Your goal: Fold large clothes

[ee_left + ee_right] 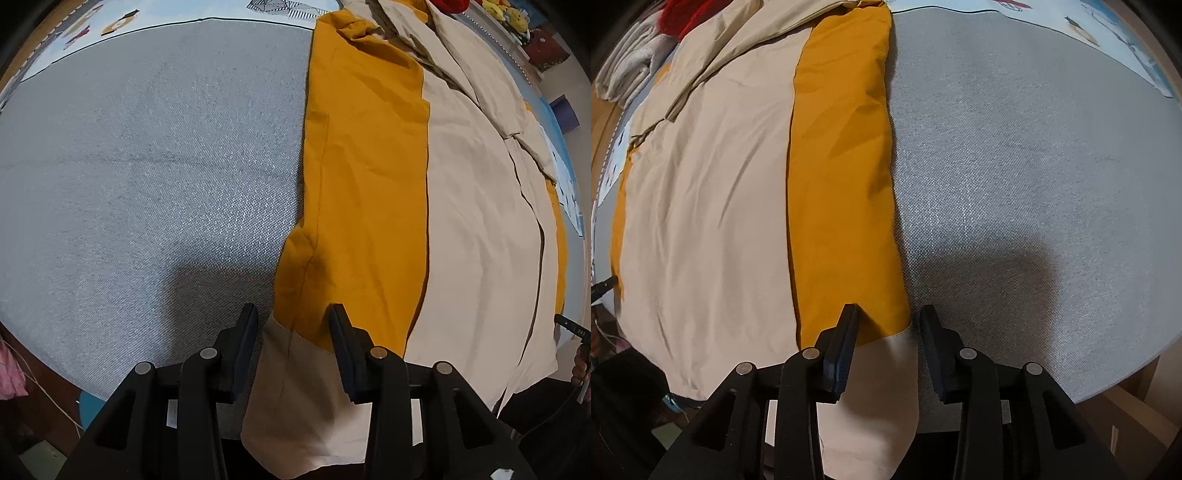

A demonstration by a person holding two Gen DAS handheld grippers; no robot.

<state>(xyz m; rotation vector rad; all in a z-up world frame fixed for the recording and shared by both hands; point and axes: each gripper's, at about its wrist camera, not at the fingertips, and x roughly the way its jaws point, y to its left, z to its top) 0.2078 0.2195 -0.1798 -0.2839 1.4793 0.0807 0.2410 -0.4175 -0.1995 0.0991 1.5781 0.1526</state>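
Note:
A large mustard-yellow and beige garment (369, 177) lies spread flat on a grey fabric surface (155, 166). In the left wrist view it fills the right half. My left gripper (294, 314) points down over its near left corner, jaws apart; the beige hem (295, 398) hangs over the near edge between the fingers, and the pads do not press it. In the right wrist view the garment (709, 192) fills the left half. My right gripper (888, 314) stands open over its near right corner, where the yellow band (842, 184) meets the beige hem (882, 387).
Bare grey surface (1034, 166) stretches beside the garment on the right. A patterned light-blue sheet (110, 26) borders the far edge. Folded pale cloths (631, 70) and a red item (683, 14) lie at the far end, with yellow plush toys (506, 14) nearby.

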